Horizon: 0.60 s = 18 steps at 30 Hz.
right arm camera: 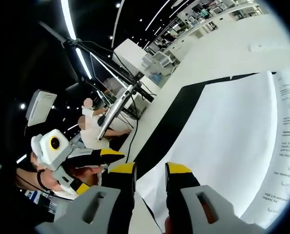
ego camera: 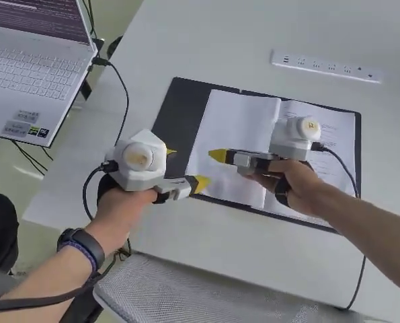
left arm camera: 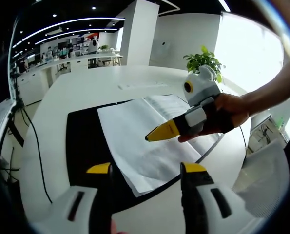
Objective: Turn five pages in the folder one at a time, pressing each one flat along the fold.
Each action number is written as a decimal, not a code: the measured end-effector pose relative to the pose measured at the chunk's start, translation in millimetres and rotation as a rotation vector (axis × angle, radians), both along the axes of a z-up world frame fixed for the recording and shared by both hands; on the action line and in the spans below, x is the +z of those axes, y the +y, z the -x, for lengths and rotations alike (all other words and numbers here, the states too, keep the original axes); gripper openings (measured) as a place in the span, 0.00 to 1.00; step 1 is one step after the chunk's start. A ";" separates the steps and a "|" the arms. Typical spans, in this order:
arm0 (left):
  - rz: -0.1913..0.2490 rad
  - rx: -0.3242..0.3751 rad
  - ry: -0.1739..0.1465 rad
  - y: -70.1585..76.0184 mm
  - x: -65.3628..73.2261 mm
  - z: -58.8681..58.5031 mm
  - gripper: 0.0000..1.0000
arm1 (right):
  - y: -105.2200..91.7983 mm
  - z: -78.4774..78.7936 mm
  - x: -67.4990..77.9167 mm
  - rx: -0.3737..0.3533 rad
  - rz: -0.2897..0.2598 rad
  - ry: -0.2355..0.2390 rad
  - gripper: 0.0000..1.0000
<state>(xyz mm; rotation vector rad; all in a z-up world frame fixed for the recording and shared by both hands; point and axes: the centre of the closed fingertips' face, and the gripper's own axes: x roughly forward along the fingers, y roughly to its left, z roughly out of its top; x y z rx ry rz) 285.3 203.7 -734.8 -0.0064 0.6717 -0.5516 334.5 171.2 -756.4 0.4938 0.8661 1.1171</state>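
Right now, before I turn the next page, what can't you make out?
- Printed text on the right page: too small in the head view, smeared at the right gripper view's edge.
- Folder, near edge: head view, partly behind the right hand.
- Right gripper touching the paper or hovering: head view's angle hides the gap.
- Laptop: cut off by the head view's edge.

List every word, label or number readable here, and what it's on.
Right gripper: a small mark on its cap, perhaps "R", too small to be sure.
Page in the folder: printed lines, too small to read.
Laptop screen and stickers: blurred, unreadable.
Power strip: no readable marking.
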 end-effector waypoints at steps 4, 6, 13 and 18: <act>-0.007 -0.013 0.004 -4.4 -5.9 -7.7 0.50 | -10.8 -2.7 14.8 -0.028 -0.006 -0.023 0.22; -0.010 -0.017 0.007 -6.0 -8.7 -10.3 0.48 | -16.8 -3.5 21.2 -0.041 -0.008 -0.033 0.21; -0.031 -0.032 0.036 -9.4 -27.1 -12.9 0.40 | -35.7 -2.4 32.8 -0.078 -0.006 -0.055 0.21; -0.041 -0.047 0.059 -12.5 -40.1 -9.3 0.36 | -45.9 0.4 32.2 -0.093 0.002 -0.052 0.20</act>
